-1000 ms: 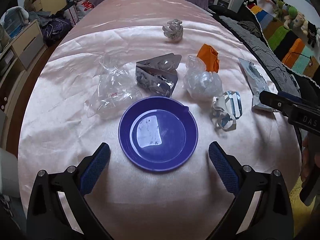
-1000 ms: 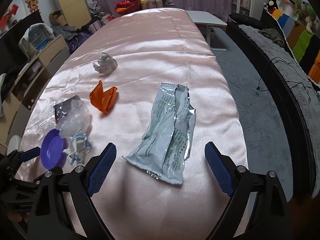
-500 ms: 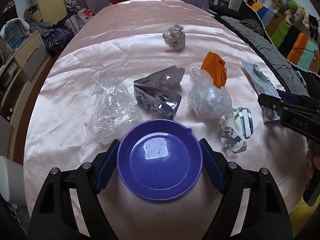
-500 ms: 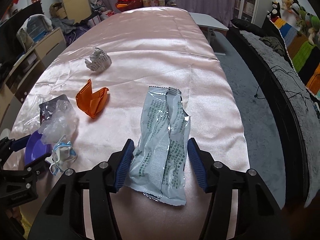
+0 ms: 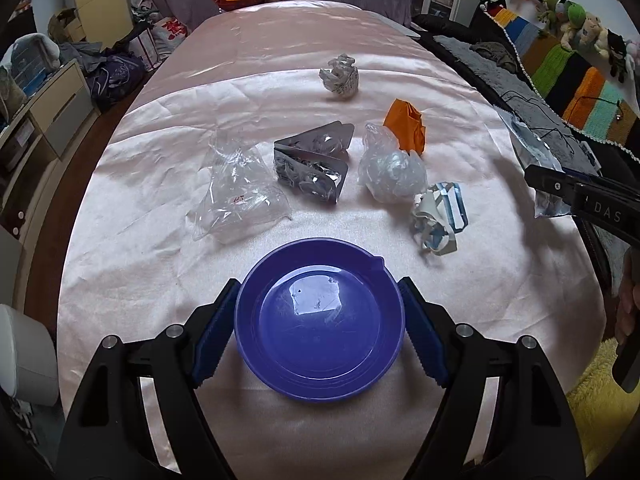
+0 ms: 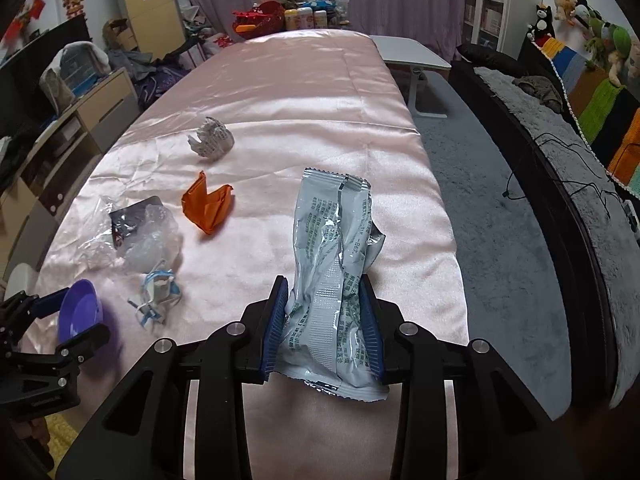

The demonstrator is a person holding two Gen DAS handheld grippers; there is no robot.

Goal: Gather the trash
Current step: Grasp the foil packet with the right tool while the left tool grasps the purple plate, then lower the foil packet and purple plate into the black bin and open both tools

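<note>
Wrapper (image 6: 332, 264), crumpled silver, sits between the closing pads of the right gripper (image 6: 323, 322) at the table's (image 6: 280, 92) near right edge. Left gripper (image 5: 318, 330) clamps the plate (image 5: 320, 320) by its rim at the near edge.

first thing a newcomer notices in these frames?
The purple plate, clamped between the left gripper pads at the near table edge. Next the silver wrapper, crumpling as the right gripper jaws close on it, and the orange paper amid clear plastic scraps mid-table.
</note>
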